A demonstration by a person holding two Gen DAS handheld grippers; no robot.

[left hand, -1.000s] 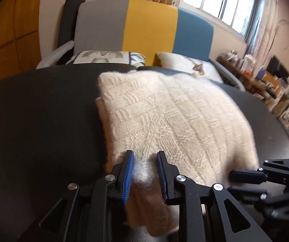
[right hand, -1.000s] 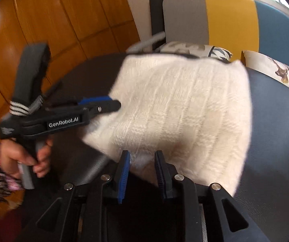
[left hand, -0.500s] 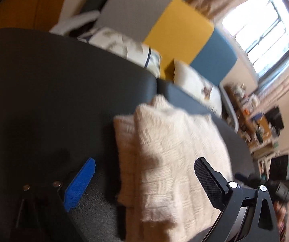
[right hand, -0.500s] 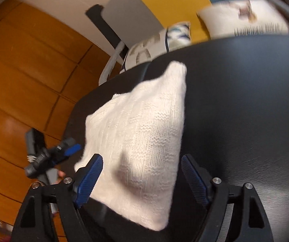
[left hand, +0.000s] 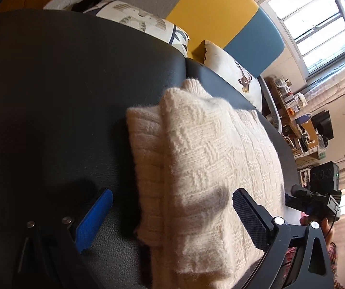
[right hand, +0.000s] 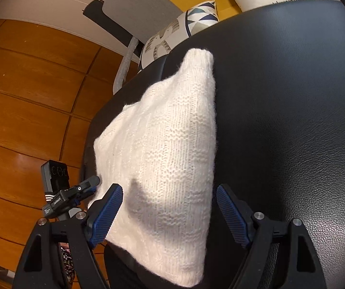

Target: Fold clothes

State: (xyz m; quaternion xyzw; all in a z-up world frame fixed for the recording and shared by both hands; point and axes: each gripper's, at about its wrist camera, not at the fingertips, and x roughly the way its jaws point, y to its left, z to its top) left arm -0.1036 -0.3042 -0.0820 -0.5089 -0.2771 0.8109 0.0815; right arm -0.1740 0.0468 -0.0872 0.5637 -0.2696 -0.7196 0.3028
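Note:
A cream knitted sweater [left hand: 203, 168] lies folded in layers on a black leather surface [left hand: 64, 96]; it also shows in the right wrist view [right hand: 167, 156]. My left gripper [left hand: 172, 219] is open wide above the sweater's near edge, holding nothing. My right gripper [right hand: 170, 209] is open wide above the sweater's near end, also empty. The left gripper shows from the right wrist view [right hand: 76, 192] at the sweater's left side, and the right gripper shows at the right edge of the left wrist view [left hand: 316, 200].
Patterned cushions [left hand: 146, 21] and a grey, yellow and blue sofa back [left hand: 211, 12] lie beyond the black surface [right hand: 292, 96]. Wooden wall panels [right hand: 28, 96] stand at the left. A cluttered shelf [left hand: 292, 110] stands under the window at the right.
Both grippers were shut on the sweater's near edge a second ago. Both have let go, opened wide and tilted; the sweater now rests folded on the surface.

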